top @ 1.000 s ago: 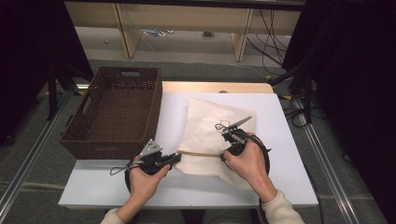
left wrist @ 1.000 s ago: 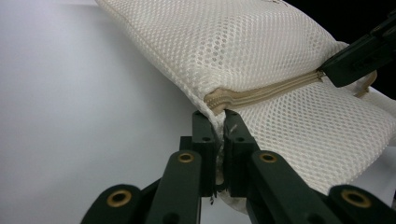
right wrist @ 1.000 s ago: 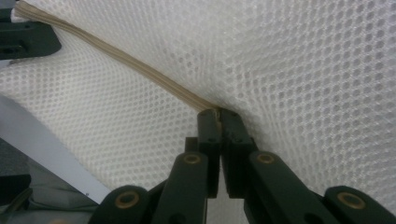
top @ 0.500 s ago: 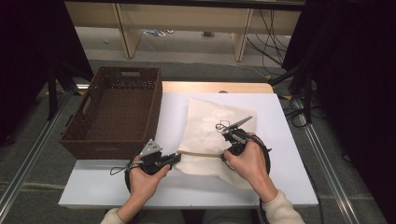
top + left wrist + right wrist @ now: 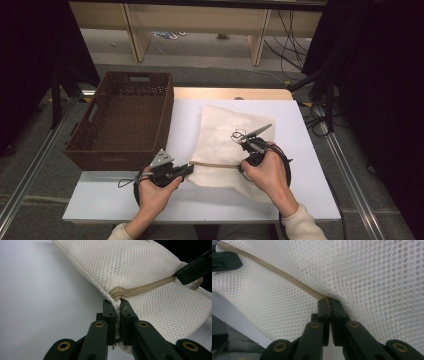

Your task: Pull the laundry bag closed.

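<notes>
High view: mesh bag (image 5: 220, 135) lies on the white table (image 5: 300, 200), right of the brown basket (image 5: 125, 125). Left gripper (image 5: 186, 170) pinches the bag's near-left corner; right gripper (image 5: 243, 161) clamps the zipper (image 5: 215, 164) at its right end.

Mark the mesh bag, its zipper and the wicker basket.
mesh bag (image 5: 222, 127), high view, bare upper panel.
zipper (image 5: 145, 289), left gripper view, middle of the tan strip.
wicker basket (image 5: 82, 131), high view, left rim.
</notes>
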### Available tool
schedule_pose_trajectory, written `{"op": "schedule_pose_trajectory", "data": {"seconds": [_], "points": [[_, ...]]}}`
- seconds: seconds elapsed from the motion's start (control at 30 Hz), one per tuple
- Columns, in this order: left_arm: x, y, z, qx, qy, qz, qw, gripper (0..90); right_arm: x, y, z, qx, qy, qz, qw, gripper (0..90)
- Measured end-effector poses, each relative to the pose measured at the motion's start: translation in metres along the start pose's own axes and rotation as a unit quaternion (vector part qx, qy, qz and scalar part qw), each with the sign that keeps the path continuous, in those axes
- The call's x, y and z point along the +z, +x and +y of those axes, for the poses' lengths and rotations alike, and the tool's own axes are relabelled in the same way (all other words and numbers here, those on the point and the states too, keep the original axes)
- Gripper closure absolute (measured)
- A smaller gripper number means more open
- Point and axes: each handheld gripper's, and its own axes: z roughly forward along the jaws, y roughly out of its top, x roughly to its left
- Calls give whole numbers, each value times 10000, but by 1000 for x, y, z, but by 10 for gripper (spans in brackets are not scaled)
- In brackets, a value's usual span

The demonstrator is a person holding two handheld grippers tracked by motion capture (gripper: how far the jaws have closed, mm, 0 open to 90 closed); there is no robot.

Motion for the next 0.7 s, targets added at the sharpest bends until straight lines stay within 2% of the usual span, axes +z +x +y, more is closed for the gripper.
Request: {"op": "schedule_pose_trajectory", "data": {"seconds": [0.03, 0.13, 0.27, 0.37, 0.47, 0.53, 0.6, 0.63, 0.67, 0.7], "points": [[0, 0, 0, -47, 6, 28, 10000, 852, 0, 1, 0, 35, 46, -16, 10000, 885], [0, 0, 0, 28, 7, 6, 10000, 852, 1, 1, 0, 31, 36, -43, 10000, 885], [0, 0, 0, 5, 0, 7, 10000, 852, -2, 1, 0, 87, 102, -33, 9999, 885], [0, 0, 0, -41, -10, -3, 10000, 852, -3, 3, 0, 236, 144, -47, 9996, 885], [0, 0, 0, -43, -13, 12, 10000, 851, -2, 2, 0, 210, 101, -67, 9997, 885], [0, 1, 0, 24, -10, -12, 10000, 852, -1, -1, 0, -11, 34, -55, 10000, 885], [0, 1, 0, 36, 15, 13, 10000, 852, -1, 0, 0, 12, 66, -86, 9999, 885], [0, 0, 0, -28, -8, 2, 10000, 852, -2, 2, -1, 149, 128, -112, 9997, 885], [0, 0, 0, -30, -8, 15, 10000, 852, -2, 0, 0, 39, 69, -78, 9999, 885], [0, 0, 0, -30, -8, 15, 10000, 852, -2, 0, 0, 39, 69, -78, 9999, 885]]}}
